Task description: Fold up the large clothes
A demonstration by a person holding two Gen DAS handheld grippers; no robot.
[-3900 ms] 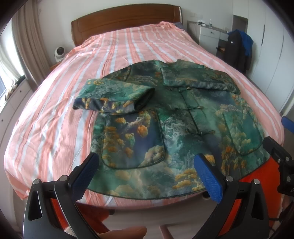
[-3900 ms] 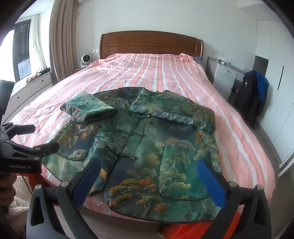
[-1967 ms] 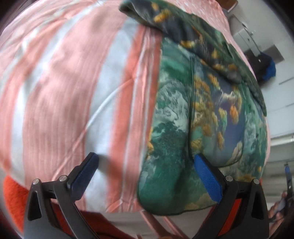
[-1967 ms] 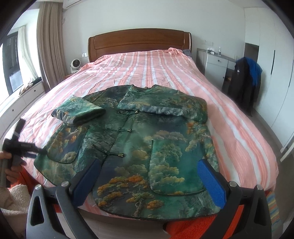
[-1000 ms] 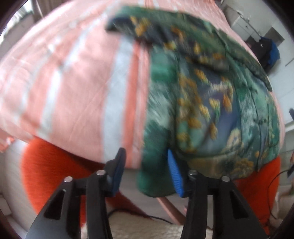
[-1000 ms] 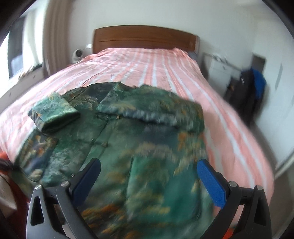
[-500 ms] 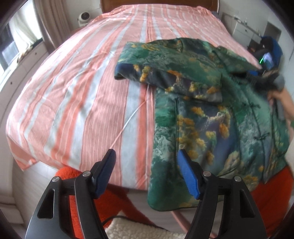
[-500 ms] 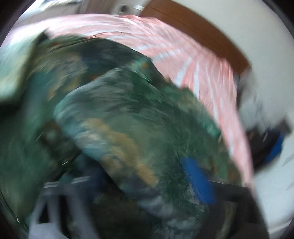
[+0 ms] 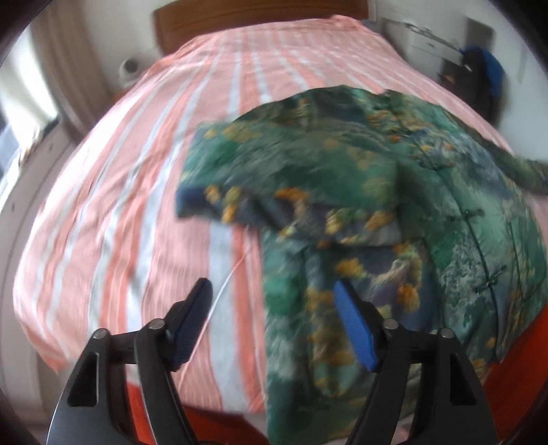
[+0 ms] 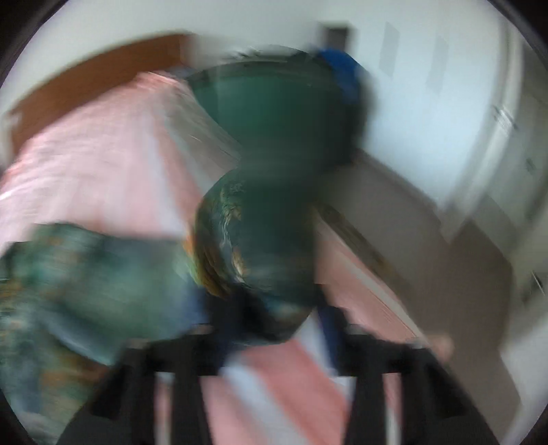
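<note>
Green jacket [image 9: 394, 191], gold-orange and blue landscape print, near right. Pink-and-white striped bedspread [image 9: 144, 191] beneath. Brown wooden headboard [image 9: 260, 20] far. Blue pads on black left gripper [image 9: 274, 321]. Orange cloth [image 9: 513, 359] near edge.

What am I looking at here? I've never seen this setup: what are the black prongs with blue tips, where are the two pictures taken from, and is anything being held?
There is no robot here. A person holds a two-finger gripper in each hand, and each has a wide-angle camera looking along its fingers. One picture is from the left gripper, the other from the right gripper. A green patterned jacket lies on a striped bed. The left jaws are opening above the jacket's edge and hold nothing. The right view is badly blurred. Some green cloth stands between its opening jaws, but I cannot tell whether the pads press on it.
</note>
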